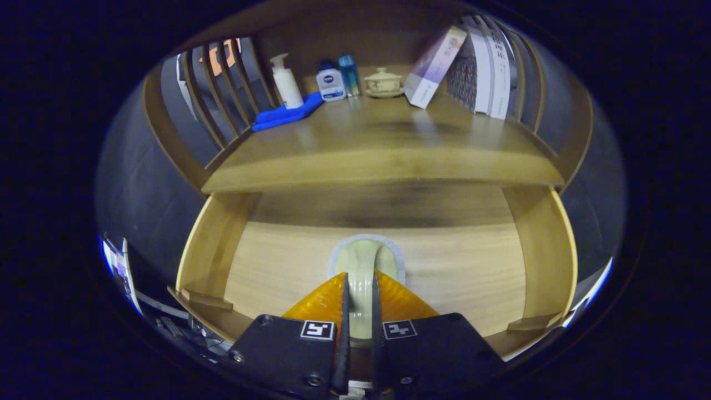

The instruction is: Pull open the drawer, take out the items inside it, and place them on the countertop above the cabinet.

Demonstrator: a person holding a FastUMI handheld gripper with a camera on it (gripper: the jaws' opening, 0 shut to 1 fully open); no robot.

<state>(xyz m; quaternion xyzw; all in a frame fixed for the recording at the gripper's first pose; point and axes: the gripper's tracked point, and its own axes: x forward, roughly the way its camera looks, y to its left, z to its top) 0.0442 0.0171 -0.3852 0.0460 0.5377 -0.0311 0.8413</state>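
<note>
1. Drawer [547,244] stands pulled open below me, its pale wooden floor bare apart from what I am holding
2. My gripper [359,280] has its jaws drawn narrow, both fingers pressing on the sides of a pale green object [362,261] that stands on edge between them
3. I take the object for a small ceramic dish or spoon with a lighter rim, though I cannot tell which; it rises just past my fingertips over the middle of the drawer floor
4. Whether it touches the drawer floor or hangs clear of it, I cannot tell
5. Above the drawer lies the countertop [389,150], with a wide bare stretch of wood along its front
6. Along the back of the countertop, from my left: a white pump bottle [286,82] standing by a blue cloth [286,115], a small white and blue bottle [330,81], a slim teal bottle [349,75] and a cream lidded cup on a saucer [382,81]
7. To the right of those, a box [433,66] leans tilted against a row of upright books [489,69]
8. Slatted wooden rails [222,89] close off the left side of the countertop
</note>
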